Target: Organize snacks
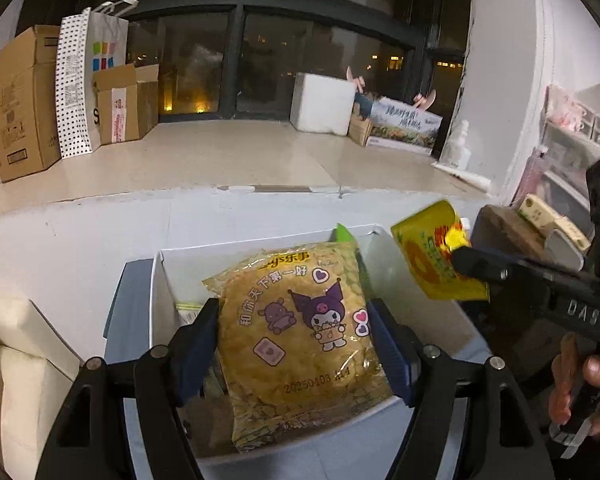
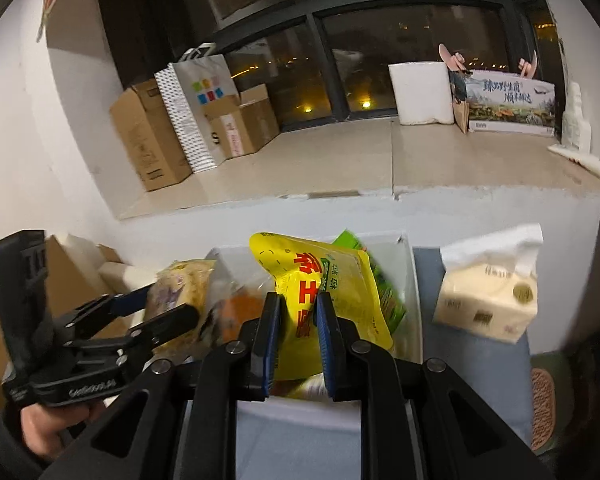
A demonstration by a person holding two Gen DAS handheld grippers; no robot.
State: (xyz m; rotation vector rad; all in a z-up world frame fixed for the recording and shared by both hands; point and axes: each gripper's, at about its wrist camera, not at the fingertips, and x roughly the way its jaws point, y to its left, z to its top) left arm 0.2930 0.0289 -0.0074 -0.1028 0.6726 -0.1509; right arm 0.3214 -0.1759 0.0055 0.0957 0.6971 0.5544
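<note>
Left tool (image 1: 294, 344) is pinching a bun pack (image 1: 300, 332) over the white box (image 1: 160, 280); right tool (image 2: 298, 344) is gripping a yellow pouch (image 2: 320, 280)

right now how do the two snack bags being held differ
The cartoon snack bag is see-through with purple characters; the yellow pouch is opaque with red lettering. The left tool spans the first wide; the right tool pinches the pouch narrowly. Both hang above the white box.
</note>
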